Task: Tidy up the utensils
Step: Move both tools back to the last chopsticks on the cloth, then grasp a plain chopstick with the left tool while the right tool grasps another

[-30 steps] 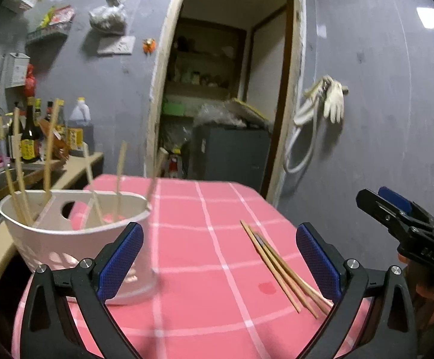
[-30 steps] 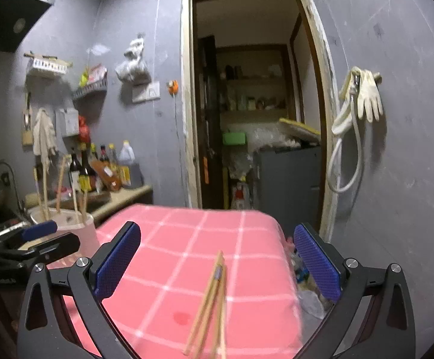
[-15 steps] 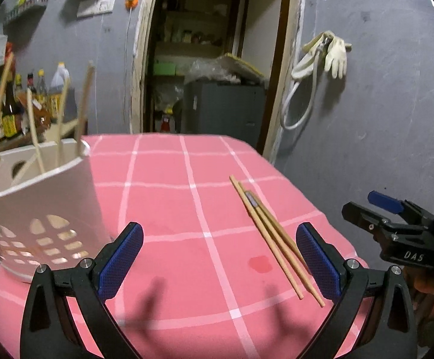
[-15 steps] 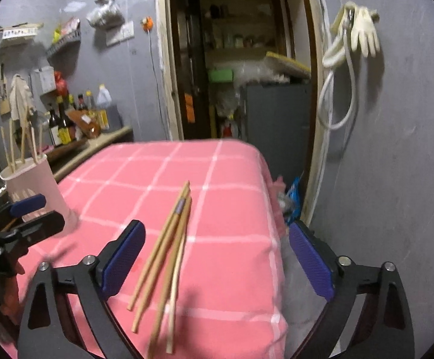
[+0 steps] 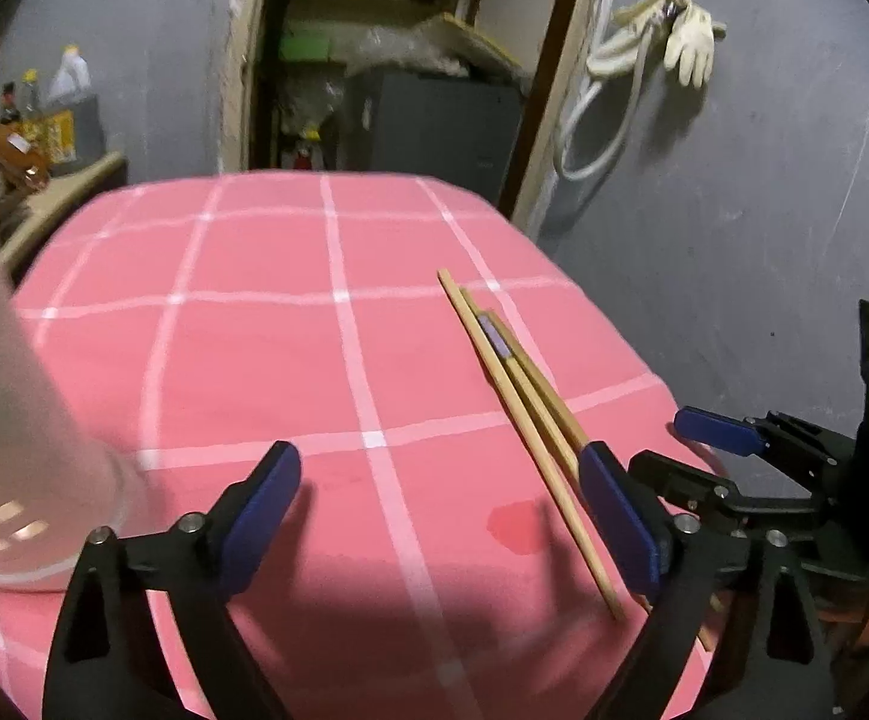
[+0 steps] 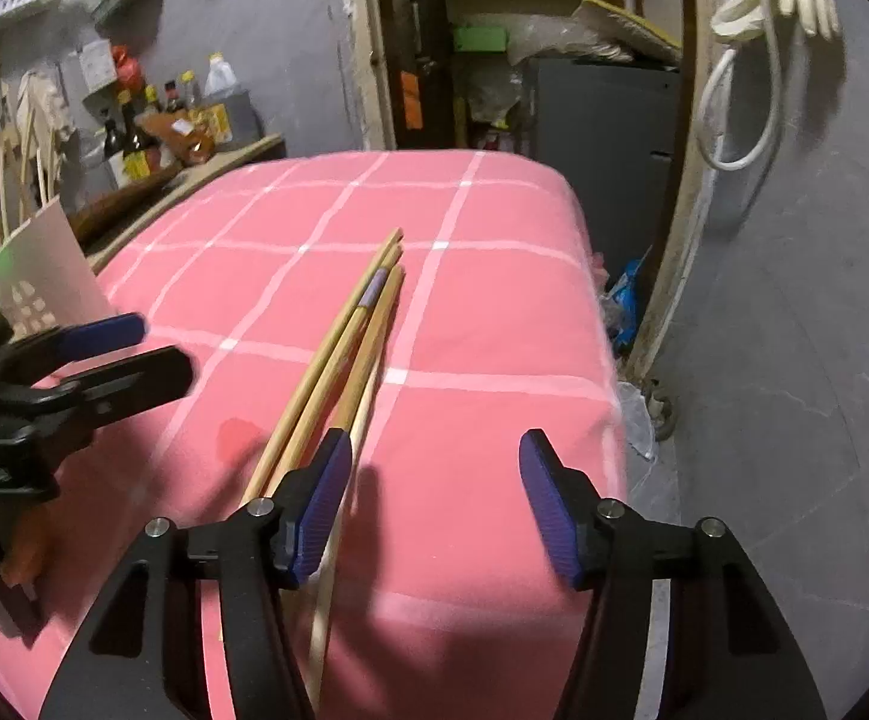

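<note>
so the pink checked table [image 5: 290, 360] has a bundle of wooden chopsticks [image 6: 338, 360] lying near its right edge, running from about mid-table back toward the near edge. both grippers are coming down on them. the right gripper [image 6: 434, 504] has its jaws about half open and they've just been closing, but nothing's between them yet, the sticks sit just outside its left finger. the left gripper [image 5: 440, 516] is wide, also just been narrowing a bit, empty too. i'd shift the right one over so the bundle sits between the pads before squeezing, those round sticks will probably roll apart. the white perforated basket [image 6: 44, 276] stands by the left edge with several sticks upright in it, count's too blurry to tell.
</note>
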The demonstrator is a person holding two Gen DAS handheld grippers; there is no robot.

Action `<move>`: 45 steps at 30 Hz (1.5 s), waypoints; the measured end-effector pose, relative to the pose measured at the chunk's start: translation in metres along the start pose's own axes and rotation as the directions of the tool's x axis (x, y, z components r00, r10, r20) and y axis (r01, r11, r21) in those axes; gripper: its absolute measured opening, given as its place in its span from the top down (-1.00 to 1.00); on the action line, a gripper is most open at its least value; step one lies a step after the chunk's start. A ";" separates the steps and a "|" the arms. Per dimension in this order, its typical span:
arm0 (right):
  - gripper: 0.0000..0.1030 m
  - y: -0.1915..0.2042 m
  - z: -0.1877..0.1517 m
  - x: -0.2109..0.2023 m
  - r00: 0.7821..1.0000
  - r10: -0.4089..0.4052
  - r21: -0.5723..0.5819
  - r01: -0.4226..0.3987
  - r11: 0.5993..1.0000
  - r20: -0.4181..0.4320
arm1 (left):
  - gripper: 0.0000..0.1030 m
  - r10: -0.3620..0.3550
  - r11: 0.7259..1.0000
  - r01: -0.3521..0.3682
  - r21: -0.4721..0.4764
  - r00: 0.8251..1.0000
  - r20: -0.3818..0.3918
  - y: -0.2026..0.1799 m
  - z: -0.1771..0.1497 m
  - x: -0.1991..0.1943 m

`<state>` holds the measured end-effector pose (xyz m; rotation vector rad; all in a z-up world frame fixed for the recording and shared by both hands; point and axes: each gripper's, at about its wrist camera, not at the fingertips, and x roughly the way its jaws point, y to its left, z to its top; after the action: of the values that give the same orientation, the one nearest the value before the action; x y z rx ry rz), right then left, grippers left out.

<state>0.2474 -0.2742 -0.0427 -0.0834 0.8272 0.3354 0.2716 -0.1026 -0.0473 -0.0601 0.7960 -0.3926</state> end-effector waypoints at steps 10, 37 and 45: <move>-0.06 0.002 0.004 0.015 0.998 0.017 -0.019 -0.018 1.000 -0.061 | -0.49 -0.039 0.999 0.037 -0.023 0.996 -0.077 0.007 0.001 0.018; 0.69 -0.018 0.020 0.027 0.998 0.023 0.030 -0.021 0.999 -0.065 | 0.16 0.041 0.999 -0.036 0.032 0.987 -0.157 -0.015 0.027 0.061; 0.80 -0.030 0.032 0.038 0.994 0.075 0.105 -0.066 0.992 -0.079 | 0.57 0.016 1.000 -0.018 -0.007 0.975 -0.222 -0.008 0.044 0.077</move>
<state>0.3034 -0.2862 -0.0505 0.0276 0.9299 0.3577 0.3484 -0.1421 -0.0677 -0.0174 1.0179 -0.3840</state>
